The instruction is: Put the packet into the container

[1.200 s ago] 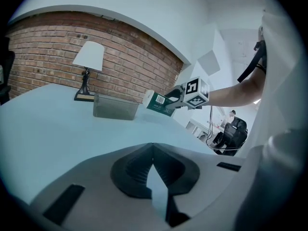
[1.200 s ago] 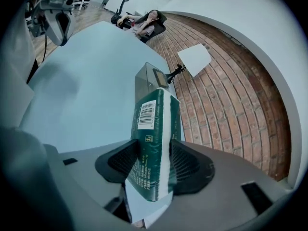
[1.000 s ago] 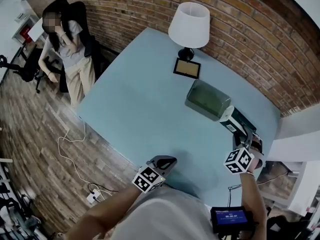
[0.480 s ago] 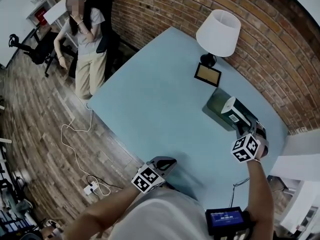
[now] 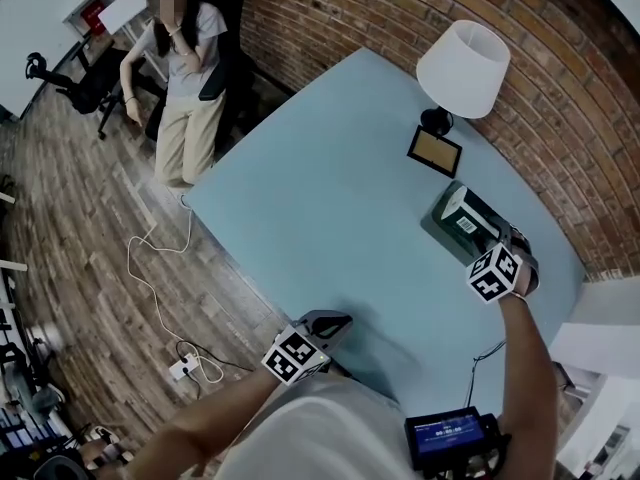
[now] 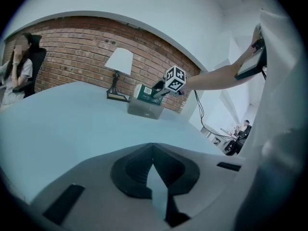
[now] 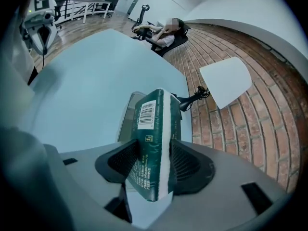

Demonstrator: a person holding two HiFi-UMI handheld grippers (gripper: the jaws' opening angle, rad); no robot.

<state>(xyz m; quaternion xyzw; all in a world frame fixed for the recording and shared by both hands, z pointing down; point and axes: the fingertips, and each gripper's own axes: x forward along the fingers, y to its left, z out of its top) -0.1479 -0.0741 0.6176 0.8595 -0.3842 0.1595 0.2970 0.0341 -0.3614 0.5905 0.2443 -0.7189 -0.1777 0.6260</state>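
Off the worktop (image 5: 330, 198), far left: one seated person (image 5: 185, 58). At the near edge: left claw (image 5: 332, 322) clenched, empty. Then one lamp (image 5: 463, 63), one frame (image 5: 434, 151), one container (image 6: 144, 109). Right claw (image 7: 154, 162) grasps the single packet (image 7: 155, 124) over the container, hiding most of it; can't tell if the packet's end is inside.

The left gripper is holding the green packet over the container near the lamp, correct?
No: the right gripper holds the green packet over the container near the lamp. The right gripper view shows it clamped between those jaws.
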